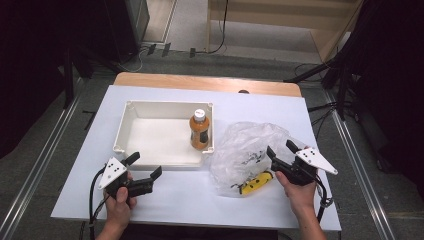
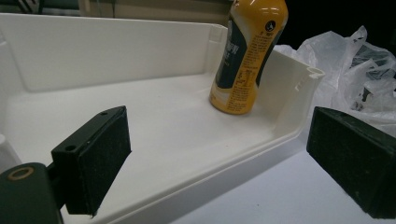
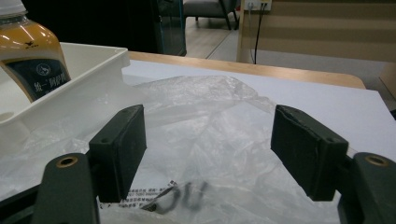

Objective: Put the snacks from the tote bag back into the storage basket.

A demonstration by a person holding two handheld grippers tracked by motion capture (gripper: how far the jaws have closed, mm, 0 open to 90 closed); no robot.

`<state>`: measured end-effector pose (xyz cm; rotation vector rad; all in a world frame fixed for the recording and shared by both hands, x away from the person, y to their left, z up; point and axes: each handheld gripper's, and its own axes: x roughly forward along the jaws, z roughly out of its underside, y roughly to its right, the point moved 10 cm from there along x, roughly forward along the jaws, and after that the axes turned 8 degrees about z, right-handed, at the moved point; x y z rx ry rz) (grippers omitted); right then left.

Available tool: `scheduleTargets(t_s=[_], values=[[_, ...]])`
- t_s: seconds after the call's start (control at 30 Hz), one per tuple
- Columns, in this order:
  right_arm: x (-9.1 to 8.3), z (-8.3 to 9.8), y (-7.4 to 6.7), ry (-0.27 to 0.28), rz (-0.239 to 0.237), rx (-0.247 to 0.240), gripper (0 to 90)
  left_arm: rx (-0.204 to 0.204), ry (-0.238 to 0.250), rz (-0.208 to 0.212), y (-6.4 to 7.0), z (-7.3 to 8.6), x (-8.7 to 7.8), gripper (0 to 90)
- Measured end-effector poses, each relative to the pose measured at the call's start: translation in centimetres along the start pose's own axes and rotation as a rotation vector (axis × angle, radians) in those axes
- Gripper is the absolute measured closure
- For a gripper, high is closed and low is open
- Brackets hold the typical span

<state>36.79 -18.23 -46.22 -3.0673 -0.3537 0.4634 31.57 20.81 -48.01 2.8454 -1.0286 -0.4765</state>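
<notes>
An orange drink bottle point(image 1: 199, 130) with a white cap stands upright in the right end of a white plastic bin point(image 1: 131, 117). Right of the bin lies a crumpled clear plastic bag point(image 1: 247, 147) with a yellow object point(image 1: 256, 182) at its near edge. My left gripper point(image 1: 144, 166) is open just in front of the bin's near wall, and its view looks over the bin point(image 2: 93, 60) to the bottle point(image 2: 247, 56). My right gripper point(image 1: 281, 150) is open at the bag's right side, with the bag point(image 3: 205, 121) lying between and beyond its jaws.
A white sheet point(image 1: 165, 197) covers the table, and a strip of bare wood point(image 1: 200, 81) shows at the far edge. Beyond the table are a grey floor, cables and a wooden shelf unit point(image 1: 280, 20).
</notes>
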Motion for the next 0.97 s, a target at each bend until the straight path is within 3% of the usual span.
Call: scheduleTargets(t_s=[0.17, 0.57, 0.83, 0.97], values=[[-0.5, 0.2, 1.0, 0.013, 0.024, 0.003, 26.6, -0.001, 0.000, -0.002, 0.0, 0.0, 0.0, 6.6], [-1.9, 1.5, 3.3, -0.013, 0.034, 0.023, 16.8, -0.003, 0.004, 0.001, 0.0, 0.0, 0.0, 6.6], [-2.8, 2.6, 4.7, -0.031, 0.041, 0.023, 16.7, -0.006, 0.005, 0.001, 0.0, 0.0, 0.0, 6.6], [-3.2, 3.0, 5.3, -0.040, 0.069, 0.020, 18.3, -0.004, 0.002, -0.001, -0.1, 0.0, 0.0, 6.6]])
